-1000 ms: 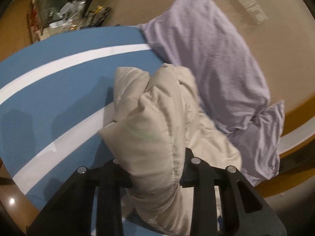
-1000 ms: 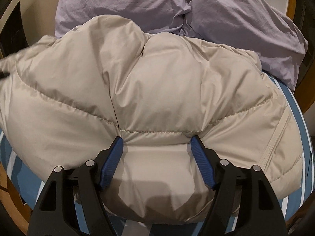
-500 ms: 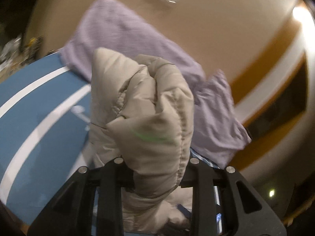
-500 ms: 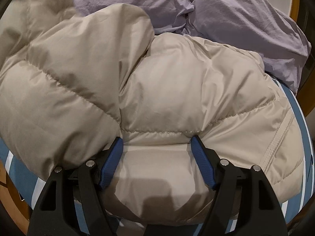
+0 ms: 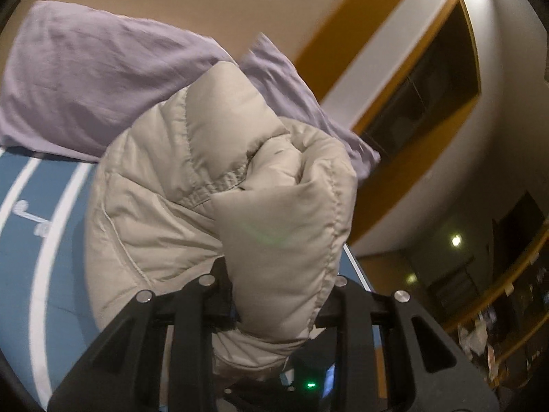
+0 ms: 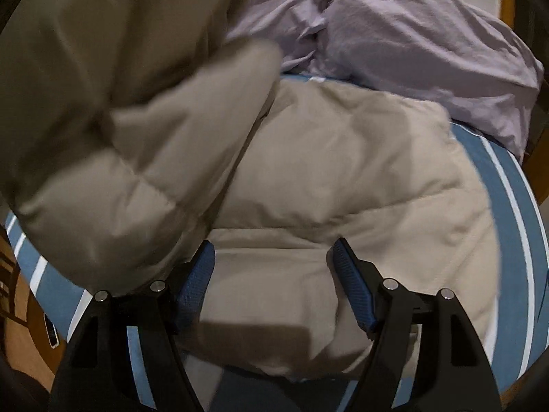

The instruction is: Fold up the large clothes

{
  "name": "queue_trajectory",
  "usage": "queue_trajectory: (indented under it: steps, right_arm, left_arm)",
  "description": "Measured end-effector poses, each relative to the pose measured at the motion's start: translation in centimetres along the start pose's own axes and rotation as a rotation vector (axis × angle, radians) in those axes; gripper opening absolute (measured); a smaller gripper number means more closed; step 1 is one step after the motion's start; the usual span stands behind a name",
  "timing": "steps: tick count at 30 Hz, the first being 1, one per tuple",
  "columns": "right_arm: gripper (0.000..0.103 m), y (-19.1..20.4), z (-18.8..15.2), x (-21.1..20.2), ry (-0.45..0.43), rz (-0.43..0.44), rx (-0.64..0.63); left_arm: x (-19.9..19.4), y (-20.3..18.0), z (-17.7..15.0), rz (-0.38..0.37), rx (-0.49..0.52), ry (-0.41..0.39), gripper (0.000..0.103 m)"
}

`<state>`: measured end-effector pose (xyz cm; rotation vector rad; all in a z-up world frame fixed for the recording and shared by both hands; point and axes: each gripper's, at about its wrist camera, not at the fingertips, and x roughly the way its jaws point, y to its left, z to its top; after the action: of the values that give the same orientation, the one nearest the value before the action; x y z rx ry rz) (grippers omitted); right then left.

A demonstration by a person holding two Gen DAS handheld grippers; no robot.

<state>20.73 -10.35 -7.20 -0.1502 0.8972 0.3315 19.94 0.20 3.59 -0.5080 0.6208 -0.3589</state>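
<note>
A beige puffer jacket point(image 5: 164, 213) lies on a blue bed cover with white stripes point(image 5: 58, 257). My left gripper point(image 5: 281, 285) is shut on a bunched sleeve or edge of it and holds that part up over the bed. In the right wrist view the raised part point(image 6: 103, 103) hangs blurred at the upper left, above the rest of the jacket point(image 6: 343, 171). My right gripper point(image 6: 272, 250) has its blue pads point(image 6: 350, 274) set wide, pressed on a thick fold at the jacket's near edge.
A lilac pillow point(image 5: 85, 79) point(image 6: 411, 34) lies right behind the jacket. A small white object point(image 5: 31, 216) sits on the cover at the left. A phone point(image 6: 51, 333) lies on the wooden floor beside the bed. A wall with a dark framed opening point(image 5: 429, 79) is at the right.
My left gripper has risen, swung right and rolled, carrying its part of the jacket up and over the rest. The right gripper shifted slightly, keeping its fold; blue cover now shows before the pillow.
</note>
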Motion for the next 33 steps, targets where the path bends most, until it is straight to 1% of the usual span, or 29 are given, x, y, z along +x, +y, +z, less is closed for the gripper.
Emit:
queue_trajectory:
  steps: [4, 11, 14, 18, 24, 25, 27, 28, 29, 32, 33]
  right_arm:
    - [0.073, -2.9, -0.7, -1.8, -0.033, -0.068, 0.047]
    - [0.073, -8.0, -2.5, -4.1, -0.049, -0.171, 0.186]
    - [0.073, -9.3, -3.6, -5.0, -0.048, -0.200, 0.239]
    - [0.073, -11.1, -4.8, -6.0, -0.048, -0.237, 0.290]
    - [0.073, -13.4, -5.8, -6.2, -0.039, -0.263, 0.351]
    - [0.073, -13.8, -6.1, -6.4, -0.037, -0.267, 0.365]
    - [0.073, -14.3, -6.3, -6.5, -0.039, -0.272, 0.379]
    - [0.073, -14.5, -6.4, -6.6, -0.041, -0.275, 0.383]
    - [0.073, -14.6, -6.4, -6.8, -0.044, -0.279, 0.384]
    - [0.073, -15.2, -6.3, -7.2, -0.056, -0.285, 0.386]
    - [0.073, -15.2, -6.2, -7.3, -0.061, -0.286, 0.386]
  left_arm:
    - [2.7, -1.6, -0.4, -0.023, 0.043, 0.070, 0.029]
    - [7.8, -4.2, -1.9, -0.042, 0.128, 0.200, 0.031]
    - [10.2, -5.4, -2.5, -0.040, 0.158, 0.249, 0.032]
    - [12.6, -7.1, -4.5, -0.036, 0.204, 0.321, 0.032]
    - [14.8, -8.8, -6.5, -0.015, 0.263, 0.377, 0.035]
    - [15.1, -9.1, -6.7, -0.004, 0.280, 0.382, 0.037]
    - [15.2, -9.6, -6.7, 0.007, 0.305, 0.383, 0.044]
    - [15.0, -10.0, -6.7, 0.007, 0.311, 0.381, 0.051]
    - [14.7, -10.3, -6.6, 0.007, 0.316, 0.379, 0.060]
    - [13.2, -11.2, -5.9, 0.016, 0.345, 0.356, 0.072]
    - [12.4, -11.4, -5.5, 0.020, 0.360, 0.337, 0.073]
